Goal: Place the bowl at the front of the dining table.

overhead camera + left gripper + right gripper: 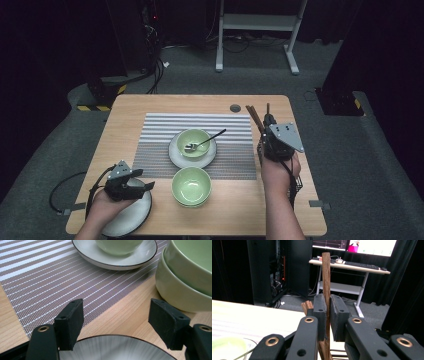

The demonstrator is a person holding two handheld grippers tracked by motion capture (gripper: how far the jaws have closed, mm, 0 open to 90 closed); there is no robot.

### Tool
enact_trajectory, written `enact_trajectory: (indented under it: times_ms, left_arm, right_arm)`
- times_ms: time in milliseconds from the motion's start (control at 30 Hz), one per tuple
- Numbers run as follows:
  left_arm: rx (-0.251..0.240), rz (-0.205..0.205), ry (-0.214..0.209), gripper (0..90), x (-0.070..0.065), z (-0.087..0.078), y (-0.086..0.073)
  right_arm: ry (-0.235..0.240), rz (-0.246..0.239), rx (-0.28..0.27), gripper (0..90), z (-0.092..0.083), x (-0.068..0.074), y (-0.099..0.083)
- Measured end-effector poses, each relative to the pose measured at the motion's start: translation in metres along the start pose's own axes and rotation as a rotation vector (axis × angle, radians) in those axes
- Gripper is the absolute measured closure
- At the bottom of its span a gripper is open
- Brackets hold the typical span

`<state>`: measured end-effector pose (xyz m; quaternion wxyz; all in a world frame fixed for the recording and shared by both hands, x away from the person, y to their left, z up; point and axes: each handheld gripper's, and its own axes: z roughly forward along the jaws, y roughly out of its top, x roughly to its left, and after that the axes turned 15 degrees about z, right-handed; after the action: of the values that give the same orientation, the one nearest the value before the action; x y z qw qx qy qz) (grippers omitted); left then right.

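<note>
Two grippers work at a wooden table. On the right, the right gripper has its jaws nearly together, clamped on a brown wooden stick that stands upright between the pads and rises well above them. A second stick pokes up just left of the jaws, outside the grip. From the high view this gripper sits at the table's right edge, just right of the striped mat, with stick ends fanning out on its far side. The hand holding it comes in from the near edge.

At the near left corner, the left gripper hovers over a grey plate, its jaws pointing right. Its own view shows the jaws standing wide apart with nothing between them; the plate's rim lies below them.

On the mat's middle, a white saucer carries a green bowl with a spoon in it, the handle leaning to the far right. Near of the mat, on bare wood, sit stacked green bowls, just right of the plate. In the left gripper view these bowls are at the right, the saucer farther off.
</note>
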<state>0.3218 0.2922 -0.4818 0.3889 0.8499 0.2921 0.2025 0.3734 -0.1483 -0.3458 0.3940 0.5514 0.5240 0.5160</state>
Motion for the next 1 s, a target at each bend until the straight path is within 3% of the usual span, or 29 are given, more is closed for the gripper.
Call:
enact_trajectory:
  times_ms: [433,1000]
  left_arm:
    - [-0.009,-0.010,0.011,28.7,0.004,-0.004,-0.002]
    - [-0.021,-0.011,0.015,28.6,0.004,-0.006,-0.002]
  right_arm:
    - [0.001,0.010,-0.062,84.2,-0.007,-0.001,0.012]
    - [0.006,0.011,-0.100,84.2,-0.012,0.000,0.023]
